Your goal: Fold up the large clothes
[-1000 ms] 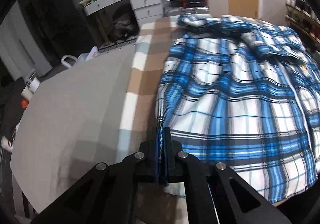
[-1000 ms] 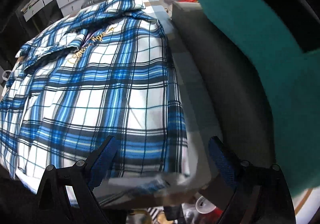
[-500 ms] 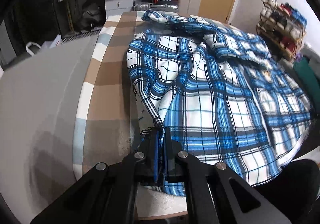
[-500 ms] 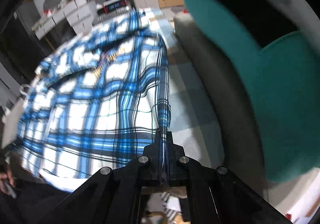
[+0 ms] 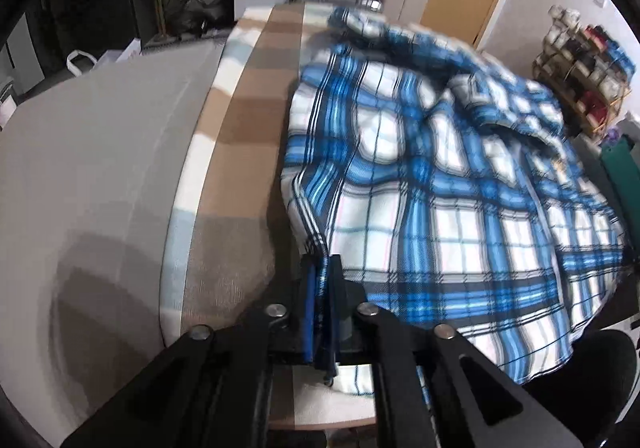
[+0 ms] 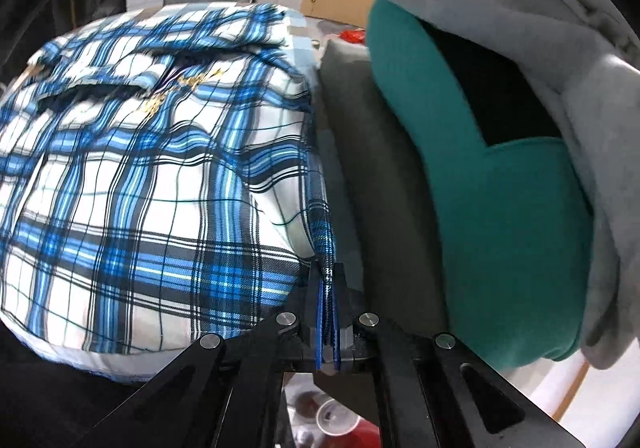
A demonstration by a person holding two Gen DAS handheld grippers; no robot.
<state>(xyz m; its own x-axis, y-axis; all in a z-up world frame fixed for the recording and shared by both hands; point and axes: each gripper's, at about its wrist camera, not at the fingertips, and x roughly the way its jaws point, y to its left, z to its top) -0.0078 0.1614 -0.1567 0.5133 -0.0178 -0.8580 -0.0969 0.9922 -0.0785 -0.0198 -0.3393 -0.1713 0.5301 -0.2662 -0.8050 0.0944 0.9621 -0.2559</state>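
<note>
Both my grippers are on the shirt (image 5: 460,208) hem; left gripper (image 5: 322,268) fingers just eased apart a bit w/ the corner between them, right gripper (image 6: 328,280) fingers clamped on the other corner; shirt's spread across the tabletop (image 5: 240,128), teal cushion (image 6: 500,208) beside it.

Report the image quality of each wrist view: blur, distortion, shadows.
Left wrist view: strong fisheye bending with dark corners; the far part of the blue and white plaid shirt is motion-blurred, the near hem sharper; a soft shadow lies on the grey sheet. Right wrist view: same distortion; the shirt's upper left is smeared, and the teal cushion has blurred edges.
</note>
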